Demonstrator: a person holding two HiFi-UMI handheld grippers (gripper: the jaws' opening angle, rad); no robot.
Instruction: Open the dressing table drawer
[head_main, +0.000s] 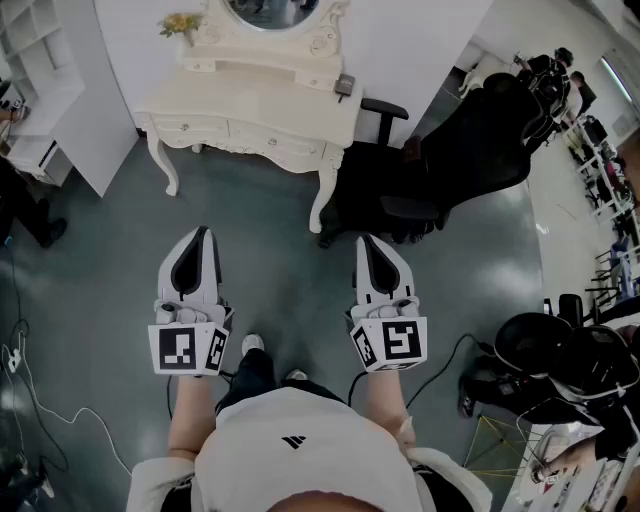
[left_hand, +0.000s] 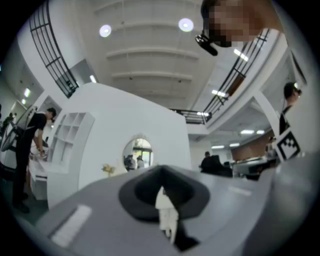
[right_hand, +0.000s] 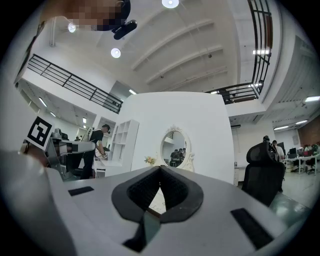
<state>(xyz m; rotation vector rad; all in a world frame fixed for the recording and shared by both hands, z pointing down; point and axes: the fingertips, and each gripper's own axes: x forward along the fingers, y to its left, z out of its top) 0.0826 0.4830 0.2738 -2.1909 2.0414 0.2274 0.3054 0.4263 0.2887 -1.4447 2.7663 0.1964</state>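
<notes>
Drawer closed, both my grippers hanging back with jaws pressed together.
The drawer sits closed in the front of the cream dressing table, at the far side of the grey floor. My left gripper and right gripper are near me, well apart from the table, both empty. A black office chair stands just right of the table.

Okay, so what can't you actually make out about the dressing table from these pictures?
Drawers: head view, knobs too small to tell their shape.
Mirror: head view, cut off by the top edge.
Drawers again: gripper views, mostly hidden behind the left gripper and right gripper themselves.
Small dark thing on the tabletop: head view, too small to identify.
</notes>
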